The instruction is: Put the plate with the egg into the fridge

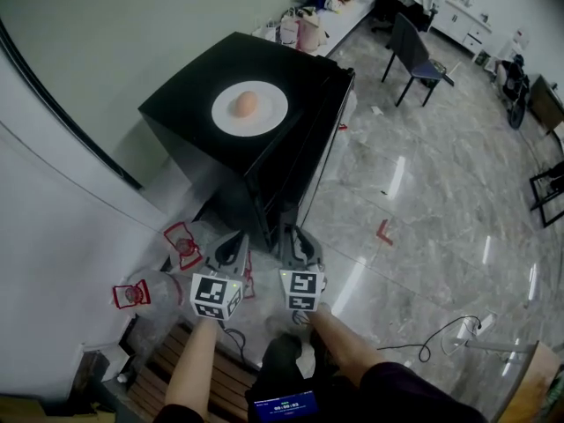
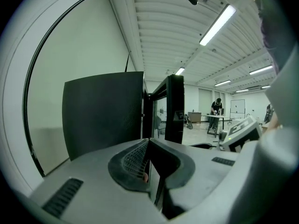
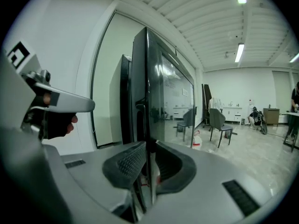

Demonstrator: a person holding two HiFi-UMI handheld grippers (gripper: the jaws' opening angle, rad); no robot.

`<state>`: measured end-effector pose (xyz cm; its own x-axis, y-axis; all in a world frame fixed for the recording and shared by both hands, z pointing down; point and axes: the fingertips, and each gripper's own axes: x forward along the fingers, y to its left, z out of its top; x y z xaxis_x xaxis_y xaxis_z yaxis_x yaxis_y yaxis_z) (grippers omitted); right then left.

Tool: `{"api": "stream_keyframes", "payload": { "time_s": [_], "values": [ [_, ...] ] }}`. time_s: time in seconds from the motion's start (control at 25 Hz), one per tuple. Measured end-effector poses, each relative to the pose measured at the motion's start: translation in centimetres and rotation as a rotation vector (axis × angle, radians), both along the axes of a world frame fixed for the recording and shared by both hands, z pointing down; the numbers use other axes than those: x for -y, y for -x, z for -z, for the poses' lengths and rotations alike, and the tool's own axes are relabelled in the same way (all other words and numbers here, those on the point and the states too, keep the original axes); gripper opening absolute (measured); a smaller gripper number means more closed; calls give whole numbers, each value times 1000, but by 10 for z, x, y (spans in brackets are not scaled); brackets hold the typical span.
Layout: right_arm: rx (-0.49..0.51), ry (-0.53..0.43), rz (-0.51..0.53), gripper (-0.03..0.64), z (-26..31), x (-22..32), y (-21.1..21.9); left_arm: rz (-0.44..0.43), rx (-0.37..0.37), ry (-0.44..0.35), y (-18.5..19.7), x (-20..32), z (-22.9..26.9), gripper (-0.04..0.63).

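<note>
Containers (image 1: 183,245) of clear material with red tags sit on the floor (image 1: 423,201) by the wall at the far left. Just right of them, the left hand-held gripper (image 1: 231,243) is held low in front of the fridge (image 1: 185,113), its jaws pressed together with nothing between them. The fridge is a small black box against the wall. The white plate (image 1: 273,104) lies on its flat top with the brown egg (image 1: 246,104) at its middle, well apart from both grippers. The dark glass door (image 3: 140,87) stands ajar, with a gap showing between it and the cabinet. The right hand-held gripper (image 1: 297,241) is just beside the left one and points at the door's free edge. Its jaws stand a narrow slit apart, and that edge lines up with the slit. A sliver of floor shows on either side of the edge, so no pad presses on it. Further right, a grey chair (image 1: 414,55) stands on the glossy floor, and a dark cable (image 1: 432,346) trails across the tiles near the person's right arm.
</note>
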<state>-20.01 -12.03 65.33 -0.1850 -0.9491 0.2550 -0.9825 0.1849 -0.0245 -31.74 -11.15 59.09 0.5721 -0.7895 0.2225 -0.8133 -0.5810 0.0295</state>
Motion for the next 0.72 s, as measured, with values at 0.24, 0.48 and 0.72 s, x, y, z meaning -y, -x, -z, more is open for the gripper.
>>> {"api": "stream_keyframes", "payload": {
  "time_s": [0.24, 0.48, 0.72],
  "values": [
    [6, 6, 106, 69, -2, -21, -42, -166, -11, -13, -65, -9, 7, 11],
    [11, 13, 161, 67, -5, -36, -85, -353, 19, -41, -138, -23, 23, 11],
    [-2, 43, 174, 61, -10, -44, -124, -460, 33, -52, -193, -29, 39, 11]
  ]
}}
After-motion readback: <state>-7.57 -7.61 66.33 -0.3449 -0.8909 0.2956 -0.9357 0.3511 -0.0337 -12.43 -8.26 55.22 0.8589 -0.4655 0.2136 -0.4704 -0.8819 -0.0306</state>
